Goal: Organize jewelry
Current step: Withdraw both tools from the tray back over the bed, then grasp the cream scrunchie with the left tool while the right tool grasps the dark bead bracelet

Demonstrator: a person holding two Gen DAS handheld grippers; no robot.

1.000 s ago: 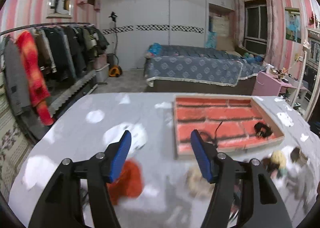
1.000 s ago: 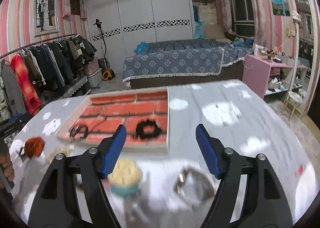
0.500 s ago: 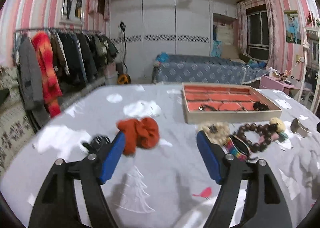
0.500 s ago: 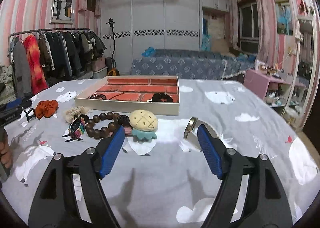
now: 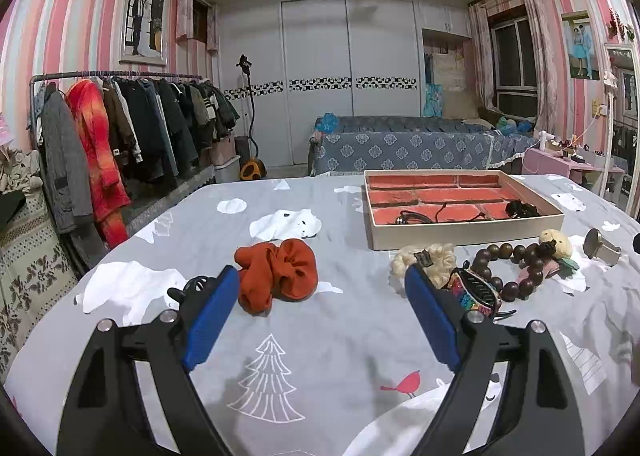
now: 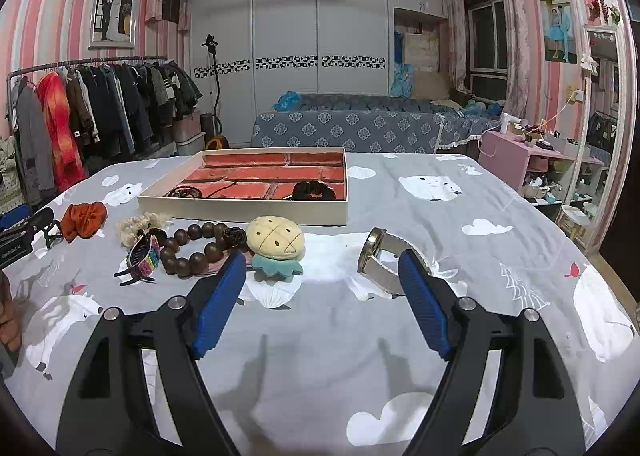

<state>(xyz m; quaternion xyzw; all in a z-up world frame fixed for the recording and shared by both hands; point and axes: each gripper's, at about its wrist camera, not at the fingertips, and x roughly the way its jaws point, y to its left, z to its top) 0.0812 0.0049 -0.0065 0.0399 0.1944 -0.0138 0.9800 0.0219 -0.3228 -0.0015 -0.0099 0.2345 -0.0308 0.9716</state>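
A shallow box with a red brick-pattern floor (image 5: 464, 234) (image 6: 244, 208) sits on the grey tablecloth; a black scrunchie (image 6: 314, 190) and a dark corded piece (image 6: 184, 192) lie in it. In front of it lie an orange scrunchie (image 5: 278, 274) (image 6: 84, 218), a cream scrunchie (image 5: 426, 258), a colourful hair claw (image 6: 142, 258), a wooden bead bracelet (image 6: 192, 246), a plush pineapple (image 6: 276, 246) and a watch (image 6: 380, 256). My left gripper (image 5: 322, 316) is open and empty near the orange scrunchie. My right gripper (image 6: 320, 302) is open and empty between pineapple and watch.
A black clip (image 5: 196, 284) lies left of the orange scrunchie. Behind the table stand a clothes rack (image 5: 120, 136), a bed (image 5: 400, 144) and a pink side table (image 6: 520, 152). The left gripper's black body shows at the right wrist view's left edge (image 6: 24, 232).
Both grippers have dropped low and pulled back from the box toward the table's near side. The views have steadied. Both stay open and empty.
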